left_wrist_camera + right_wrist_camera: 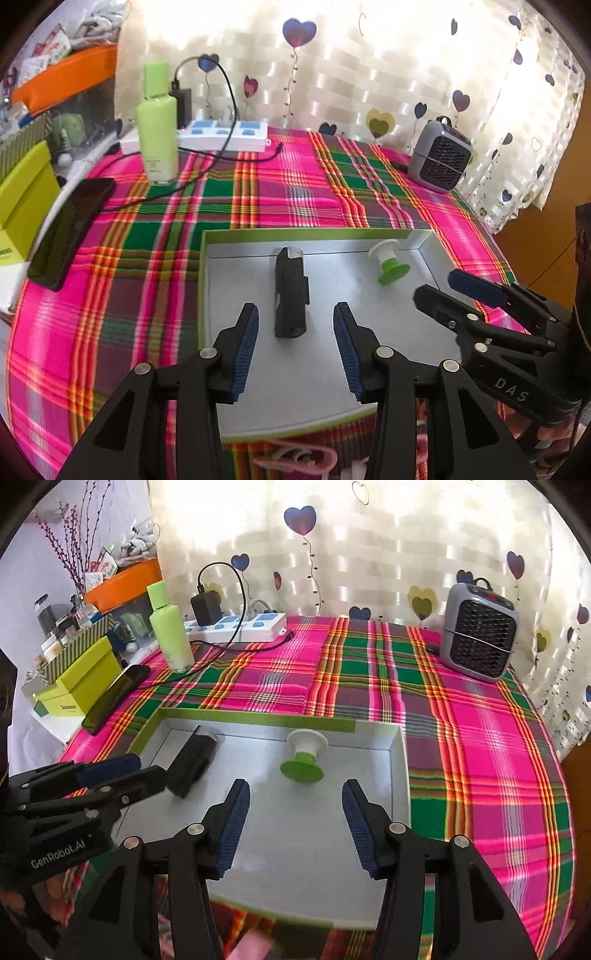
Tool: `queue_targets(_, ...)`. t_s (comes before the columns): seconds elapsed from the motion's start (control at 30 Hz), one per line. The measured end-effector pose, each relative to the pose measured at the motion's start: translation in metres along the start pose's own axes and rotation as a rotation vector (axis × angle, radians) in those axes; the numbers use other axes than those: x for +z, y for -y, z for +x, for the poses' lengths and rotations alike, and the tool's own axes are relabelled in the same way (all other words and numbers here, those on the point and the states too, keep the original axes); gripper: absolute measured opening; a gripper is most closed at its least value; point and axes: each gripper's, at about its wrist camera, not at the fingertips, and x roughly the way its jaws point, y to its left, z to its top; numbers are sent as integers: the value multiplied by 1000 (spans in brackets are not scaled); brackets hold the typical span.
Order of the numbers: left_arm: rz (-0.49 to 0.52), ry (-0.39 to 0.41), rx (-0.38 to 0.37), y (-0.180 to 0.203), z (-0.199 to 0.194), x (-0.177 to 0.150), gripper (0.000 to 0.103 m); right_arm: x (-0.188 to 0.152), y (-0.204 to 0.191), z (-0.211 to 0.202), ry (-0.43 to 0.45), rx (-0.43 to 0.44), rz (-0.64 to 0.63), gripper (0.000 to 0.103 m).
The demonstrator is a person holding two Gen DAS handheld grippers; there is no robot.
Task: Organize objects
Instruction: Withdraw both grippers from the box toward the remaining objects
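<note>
left claw (pixel 122 771) reads "genrobot.ai".

This is a lived-in room of a home. The surface (pixel 480 738) wears a bright pink and green plaid cloth, backed by a pale curtain (pixel 388 535) printed with heart balloons. A lotion bottle (pixel 170 627), power strip (pixel 240 626) with charger, small space heater (pixel 478 627) and cluttered storage boxes (pixel 85 679) confirm domestic use.

A woven plaid cloth (pixel 369 686) is lying beneath a matt cardboard tray (pixel 376 731) holding a glossy plastic spool (pixel 304 755).
</note>
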Motion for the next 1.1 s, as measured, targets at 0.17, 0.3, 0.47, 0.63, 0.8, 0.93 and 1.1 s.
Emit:
queue_targets(0.17, -34, 16, 13, -11, -16, -14, 41, -10, 2, -14, 13, 2, 8, 53)
queue_targets(0.3, -49, 23, 14, -16, -26, -24, 41, -20, 3, -24, 24, -4, 11, 53)
queue_targets(0.47, -71, 26, 25, -21, -35, -35, 41, -33, 8, -34, 27, -17, 21, 53)
queue_targets(0.63, -70, 23, 19, -21, -41, -44, 41, -45, 13, -43, 28, -26, 32, 53)
queue_targets(0.8, -60, 17, 3, -22, -44, -55, 41, -60, 20, -52, 30, -29, 52, 53)
queue_targets(0.93, -75, -2, -2, -27, -42, -66, 41, -77, 22, -58, 23, -43, 44, 53)
queue_targets(1.1, -99, -12, -14, -33, -43, -77, 42, -90, 23, -64, 25, -33, 45, 53)
